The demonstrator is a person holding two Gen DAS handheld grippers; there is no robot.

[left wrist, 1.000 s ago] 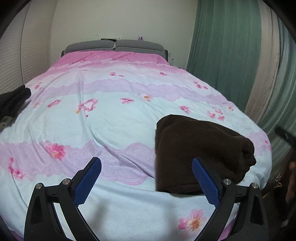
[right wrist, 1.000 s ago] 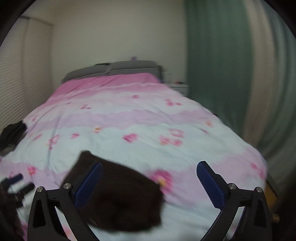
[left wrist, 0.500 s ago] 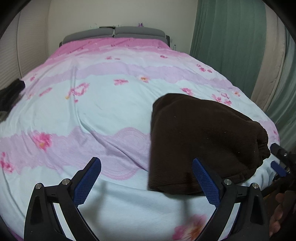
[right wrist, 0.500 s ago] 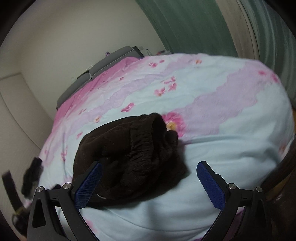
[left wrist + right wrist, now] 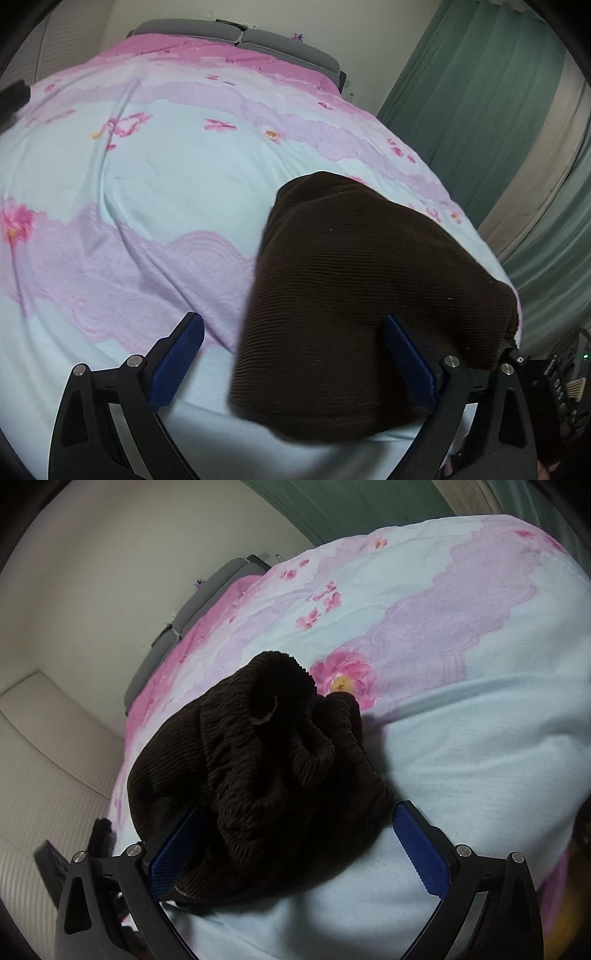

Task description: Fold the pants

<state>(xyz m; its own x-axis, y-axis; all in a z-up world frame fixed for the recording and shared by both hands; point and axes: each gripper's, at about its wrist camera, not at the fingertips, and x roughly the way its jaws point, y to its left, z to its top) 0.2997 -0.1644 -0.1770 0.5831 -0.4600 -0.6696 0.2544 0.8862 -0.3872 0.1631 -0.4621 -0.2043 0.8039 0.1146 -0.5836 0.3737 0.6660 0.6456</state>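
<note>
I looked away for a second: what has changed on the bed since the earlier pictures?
Both grippers have dropped toward the brown pants. The left gripper is closing, one corner between its jaws, nothing gripped; the right gripper has rolled and straddles the bunched end, open. The pants and the bedspread lie as before.

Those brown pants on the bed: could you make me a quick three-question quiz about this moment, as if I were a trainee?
1. True or false: the brown pants lie spread flat on the flowered bedspread.
2. What lies between the blue pads of the right gripper? A) bunched pants fabric B) a pillow C) nothing
3. Fill in: behind the bed, to the right in the left wrist view, hangs a green ______.

Key
1. False: they lie in a crumpled heap.
2. A, though the pads do not press on it.
3. Curtain.
</note>
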